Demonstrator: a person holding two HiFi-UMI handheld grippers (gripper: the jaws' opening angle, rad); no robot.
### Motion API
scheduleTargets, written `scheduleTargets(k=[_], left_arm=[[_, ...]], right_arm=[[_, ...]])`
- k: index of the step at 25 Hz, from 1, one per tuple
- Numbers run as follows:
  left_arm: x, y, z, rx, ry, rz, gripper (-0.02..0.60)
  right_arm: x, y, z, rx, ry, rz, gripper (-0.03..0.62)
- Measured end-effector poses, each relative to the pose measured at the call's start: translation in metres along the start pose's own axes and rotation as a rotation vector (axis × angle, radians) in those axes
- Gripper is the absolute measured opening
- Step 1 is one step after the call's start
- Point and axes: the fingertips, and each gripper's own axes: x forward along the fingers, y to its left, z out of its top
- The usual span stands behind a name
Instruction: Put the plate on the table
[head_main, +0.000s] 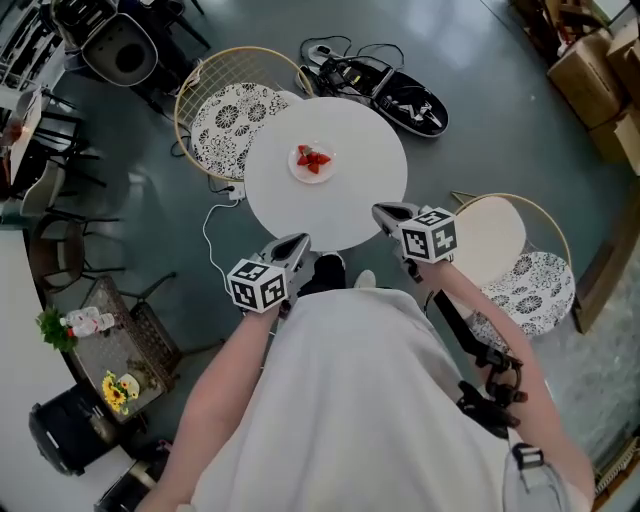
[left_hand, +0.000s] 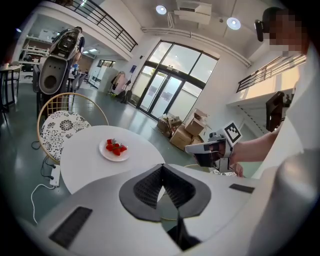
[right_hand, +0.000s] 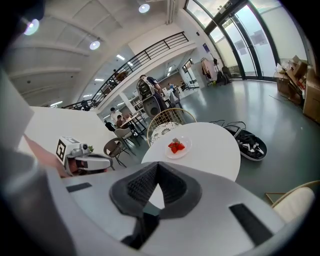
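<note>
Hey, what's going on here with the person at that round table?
A person stands at a round white table with a hand-held gripper in each hand. The plate of strawberries already sits on the table. The left hand-held gripper and right hand-held gripper are by the table's near edge, jaws together, holding nothing.

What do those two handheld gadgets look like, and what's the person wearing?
Left gripper and right gripper: pale grey wedge-shaped shells, dark ribbed pads lining the jaws, each carrying a cube of black-and-white square markers. The person wears a white top, forearms bare.
</note>
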Motion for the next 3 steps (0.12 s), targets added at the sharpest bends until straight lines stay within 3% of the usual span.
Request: scheduleTargets(k=[3], left_arm=[[0.0020,-0.0110,-0.0060,-0.007,0.004,-0.011,0.005]], right_arm=[[-0.0109,-0.0018,-0.0058,-0.004,0.010,-0.005,0.003]])
